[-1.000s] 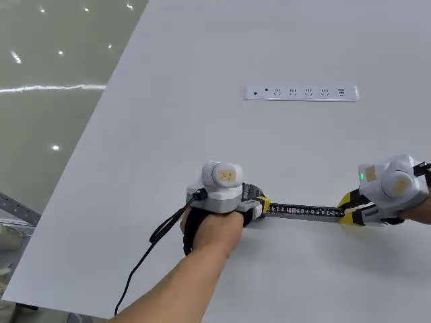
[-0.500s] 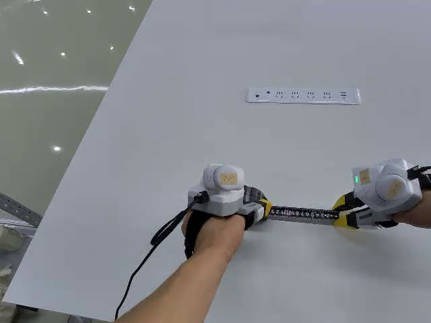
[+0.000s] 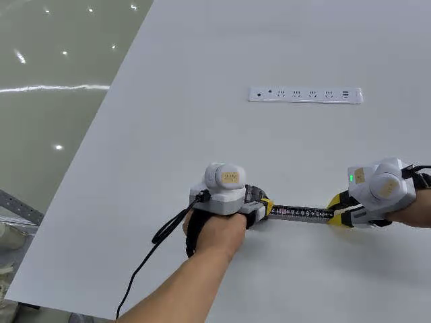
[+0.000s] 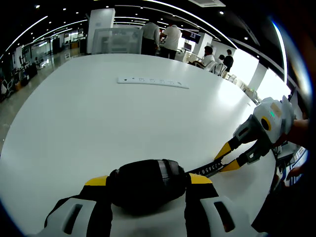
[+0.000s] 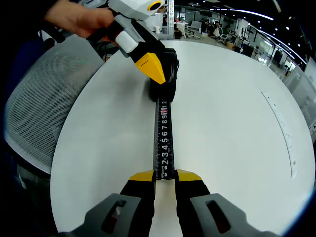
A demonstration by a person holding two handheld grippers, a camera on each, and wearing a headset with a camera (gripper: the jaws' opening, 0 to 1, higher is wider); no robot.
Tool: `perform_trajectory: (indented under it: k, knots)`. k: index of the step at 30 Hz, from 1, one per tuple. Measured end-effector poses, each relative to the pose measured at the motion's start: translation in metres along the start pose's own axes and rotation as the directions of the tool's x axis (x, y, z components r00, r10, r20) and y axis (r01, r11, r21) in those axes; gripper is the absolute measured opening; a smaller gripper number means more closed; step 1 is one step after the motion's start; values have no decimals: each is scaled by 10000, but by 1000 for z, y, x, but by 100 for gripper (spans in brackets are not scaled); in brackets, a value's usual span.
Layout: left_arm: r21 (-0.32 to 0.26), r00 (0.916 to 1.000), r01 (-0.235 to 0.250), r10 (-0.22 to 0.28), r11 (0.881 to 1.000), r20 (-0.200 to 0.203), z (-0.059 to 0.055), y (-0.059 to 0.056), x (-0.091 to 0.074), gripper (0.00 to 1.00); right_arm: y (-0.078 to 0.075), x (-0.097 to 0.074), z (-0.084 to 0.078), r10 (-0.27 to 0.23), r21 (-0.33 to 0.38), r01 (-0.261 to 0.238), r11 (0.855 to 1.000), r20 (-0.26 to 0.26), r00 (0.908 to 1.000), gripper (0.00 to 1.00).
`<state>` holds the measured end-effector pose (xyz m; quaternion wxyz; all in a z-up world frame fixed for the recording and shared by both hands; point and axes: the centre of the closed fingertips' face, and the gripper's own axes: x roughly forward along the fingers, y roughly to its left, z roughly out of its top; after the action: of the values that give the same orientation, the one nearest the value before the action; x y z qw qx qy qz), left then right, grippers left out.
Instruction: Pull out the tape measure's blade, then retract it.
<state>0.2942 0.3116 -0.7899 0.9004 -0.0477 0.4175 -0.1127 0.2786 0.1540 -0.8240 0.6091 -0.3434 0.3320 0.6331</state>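
The black tape measure case (image 4: 145,182) lies on the white table (image 3: 222,134), and my left gripper (image 4: 148,180) is shut on it, yellow-tipped jaws on both sides. In the head view the left gripper (image 3: 261,207) sits at the lower middle. A short length of black blade (image 3: 300,213) with white numbers runs right from the case to my right gripper (image 3: 335,210). The right gripper (image 5: 165,175) is shut on the blade's end (image 5: 164,170). The blade (image 5: 164,133) lies flat and straight, leading to the case (image 5: 167,74). The right gripper (image 4: 224,158) enters the left gripper view from the right.
A white power strip (image 3: 306,95) lies farther back on the table. A black cable (image 3: 158,235) trails from the left gripper toward the table's near edge. The table's left edge (image 3: 87,155) drops to a shiny floor. A grey mesh chair (image 5: 44,98) stands beside the table.
The right gripper has moved left toward the case, still holding the blade's end, so the exposed blade is shorter. The left gripper and case have stayed put.
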Motion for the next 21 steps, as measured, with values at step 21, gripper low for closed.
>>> perform_trajectory:
  k: [21]
  knots:
    - [-1, 10000, 36, -36, 10000, -21, 0, -1, -1, 55, 2, 10, 17, 22, -26, -21, 10000, 228, 9997, 11]
